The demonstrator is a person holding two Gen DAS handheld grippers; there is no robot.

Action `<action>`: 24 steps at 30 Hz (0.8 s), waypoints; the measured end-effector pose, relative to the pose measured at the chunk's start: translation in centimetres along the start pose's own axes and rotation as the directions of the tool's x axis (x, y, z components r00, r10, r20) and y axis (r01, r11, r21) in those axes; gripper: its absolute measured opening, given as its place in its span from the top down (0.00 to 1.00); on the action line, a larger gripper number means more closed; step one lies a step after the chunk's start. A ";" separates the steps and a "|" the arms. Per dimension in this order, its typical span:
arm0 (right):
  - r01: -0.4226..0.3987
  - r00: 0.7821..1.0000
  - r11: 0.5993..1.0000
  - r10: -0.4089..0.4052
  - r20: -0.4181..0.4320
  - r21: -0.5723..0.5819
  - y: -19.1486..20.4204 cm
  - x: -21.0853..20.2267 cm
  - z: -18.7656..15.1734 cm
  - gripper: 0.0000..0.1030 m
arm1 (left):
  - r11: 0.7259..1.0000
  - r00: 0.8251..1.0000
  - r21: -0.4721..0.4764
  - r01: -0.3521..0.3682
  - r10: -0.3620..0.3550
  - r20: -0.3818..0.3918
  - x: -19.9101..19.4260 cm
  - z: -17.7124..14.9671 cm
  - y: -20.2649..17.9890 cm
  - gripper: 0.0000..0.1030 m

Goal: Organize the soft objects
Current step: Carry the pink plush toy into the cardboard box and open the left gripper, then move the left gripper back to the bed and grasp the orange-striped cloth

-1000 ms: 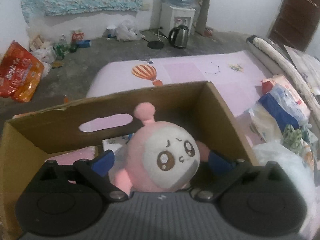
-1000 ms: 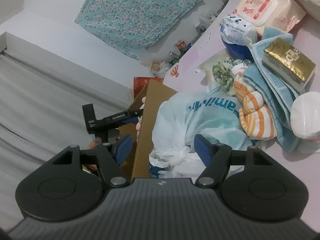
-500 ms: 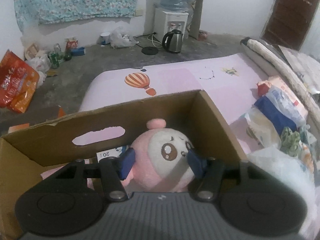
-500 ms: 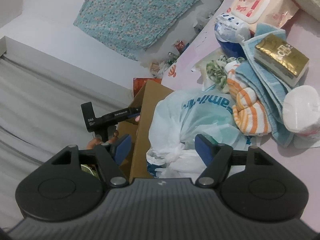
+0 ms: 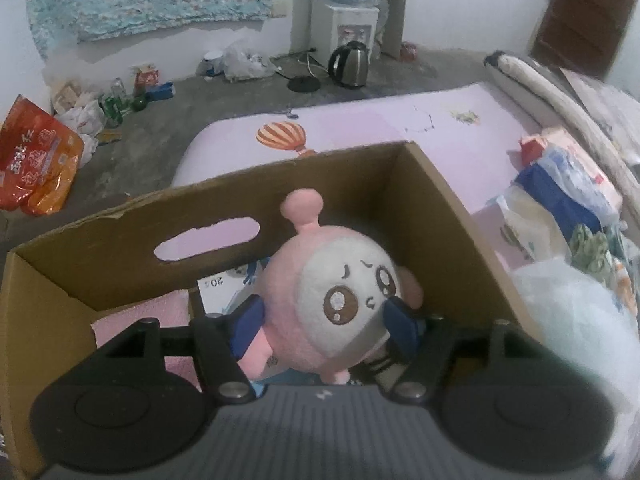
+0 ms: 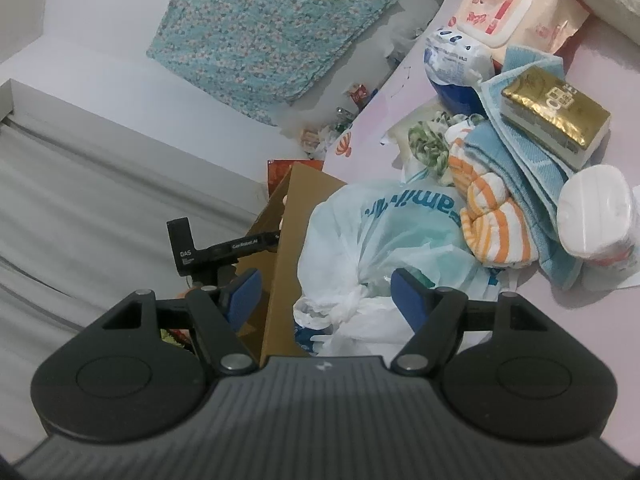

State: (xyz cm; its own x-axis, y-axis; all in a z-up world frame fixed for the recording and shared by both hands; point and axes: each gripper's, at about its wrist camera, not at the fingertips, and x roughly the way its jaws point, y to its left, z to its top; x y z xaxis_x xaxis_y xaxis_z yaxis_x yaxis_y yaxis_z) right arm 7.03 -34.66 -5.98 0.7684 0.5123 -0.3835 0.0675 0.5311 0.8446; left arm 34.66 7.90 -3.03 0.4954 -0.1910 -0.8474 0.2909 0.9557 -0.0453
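Your left gripper fingers have just been widening yet still pinch the pink plush toy inside the cardboard box — your right gripper gapes, holding nothing.

So the bed has a pale pink sheet with a hot-air balloon print. Sitting right on it – an open cardboard box and, just beside it, a white plastic bag, a blue towel and a wet-wipes pack.
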 end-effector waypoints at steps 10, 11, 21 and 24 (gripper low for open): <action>0.009 0.999 1.000 -0.009 0.047 -0.011 0.1 -3.0 -0.5 0.28 | 0.998 0.997 -0.044 -0.040 0.042 0.057 -2.1 0.5 -1.2 0.14; 0.012 0.999 1.000 -0.011 0.051 -0.012 -0.1 -3.3 -0.5 0.28 | 0.998 0.996 -0.046 -0.053 0.056 0.068 -2.7 0.4 -1.3 0.13; 0.133 0.986 0.989 -0.126 0.111 -0.060 -1.3 -6.2 -2.0 0.24 | 0.992 0.980 -0.062 -0.105 0.114 0.161 -11.9 -1.3 -5.0 0.10; 0.168 0.979 0.983 -0.158 0.126 -0.076 -1.9 -6.7 -2.4 0.24 | 0.997 0.977 -0.037 -0.073 0.079 0.198 -14.9 -1.9 -7.6 0.09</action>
State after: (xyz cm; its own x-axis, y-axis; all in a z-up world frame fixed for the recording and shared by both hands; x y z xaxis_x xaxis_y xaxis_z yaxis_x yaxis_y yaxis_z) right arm 0.18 -37.50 -5.89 0.8221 0.3332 -0.4617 0.1470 0.6591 0.7375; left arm 23.44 3.90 8.94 0.6689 -0.1553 -0.7270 0.2230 0.9748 -0.0031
